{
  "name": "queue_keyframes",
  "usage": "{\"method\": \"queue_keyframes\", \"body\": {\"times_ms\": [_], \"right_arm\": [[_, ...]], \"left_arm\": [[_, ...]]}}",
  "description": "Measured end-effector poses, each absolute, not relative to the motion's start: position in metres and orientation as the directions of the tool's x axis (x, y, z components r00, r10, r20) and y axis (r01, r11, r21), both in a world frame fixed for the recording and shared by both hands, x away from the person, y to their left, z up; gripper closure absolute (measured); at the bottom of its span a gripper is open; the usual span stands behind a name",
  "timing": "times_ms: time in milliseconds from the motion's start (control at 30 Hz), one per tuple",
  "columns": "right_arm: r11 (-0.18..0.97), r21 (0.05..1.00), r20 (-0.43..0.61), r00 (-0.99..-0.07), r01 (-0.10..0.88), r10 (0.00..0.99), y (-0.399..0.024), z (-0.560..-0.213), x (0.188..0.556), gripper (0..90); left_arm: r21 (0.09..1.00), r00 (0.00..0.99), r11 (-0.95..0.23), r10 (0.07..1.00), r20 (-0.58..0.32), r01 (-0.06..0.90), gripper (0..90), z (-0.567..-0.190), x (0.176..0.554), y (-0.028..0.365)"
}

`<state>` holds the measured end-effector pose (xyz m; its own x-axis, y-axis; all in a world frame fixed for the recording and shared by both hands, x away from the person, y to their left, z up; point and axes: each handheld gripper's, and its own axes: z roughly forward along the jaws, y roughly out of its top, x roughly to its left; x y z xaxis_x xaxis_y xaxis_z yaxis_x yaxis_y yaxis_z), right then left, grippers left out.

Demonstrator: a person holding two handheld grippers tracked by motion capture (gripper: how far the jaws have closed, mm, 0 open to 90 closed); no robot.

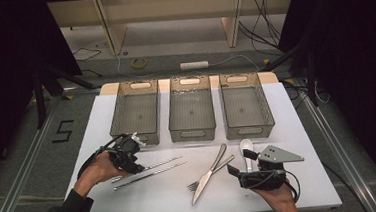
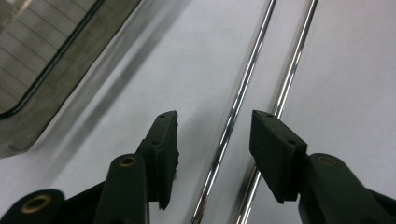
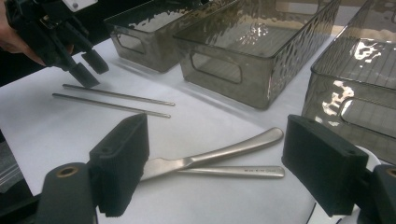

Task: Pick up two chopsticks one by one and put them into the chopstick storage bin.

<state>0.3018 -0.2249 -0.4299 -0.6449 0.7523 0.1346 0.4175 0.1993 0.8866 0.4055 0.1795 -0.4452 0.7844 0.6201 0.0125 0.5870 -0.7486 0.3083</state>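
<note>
Left gripper [image 2: 212,133]: half open, I straddle one chopstick [image 2: 233,112], pads not touching.
Chopsticks [image 1: 148,170]: lower left of table [image 1: 102,122], close together.
Risk: second chopstick [image 2: 289,70] under one pad; I may pinch both, or one rolls.
Right gripper [image 3: 215,158]: wide open, empty, over knife [image 3: 219,151].

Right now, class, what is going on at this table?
A person holds a tool in each hand at a white table. The left tool is down over two metal chopsticks, its jaws part open with one chopstick between them, pads not yet pressing. The right tool waits open near the knife, fork and spoon. Three clear bins stand behind the cutlery with nothing in them.
</note>
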Motion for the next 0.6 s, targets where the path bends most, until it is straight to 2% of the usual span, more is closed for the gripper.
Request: {"method": "queue_keyframes", "body": {"times_ms": [433,600], "right_arm": [[0.204,0.878,0.143,-0.645,0.432,0.75,-0.224,-0.431,0.302,24.8],[0.209,0.876,0.142,-0.648,0.434,0.748,-0.224,-0.431,0.302,24.9]], "left_arm": [[0.249,0.807,-0.782,0.591,0.008,0.571,69.2,-0.455,0.406,0.176],[0.228,0.817,-0.796,0.577,0.005,0.561,72.1,-0.458,0.407,0.175]]}}
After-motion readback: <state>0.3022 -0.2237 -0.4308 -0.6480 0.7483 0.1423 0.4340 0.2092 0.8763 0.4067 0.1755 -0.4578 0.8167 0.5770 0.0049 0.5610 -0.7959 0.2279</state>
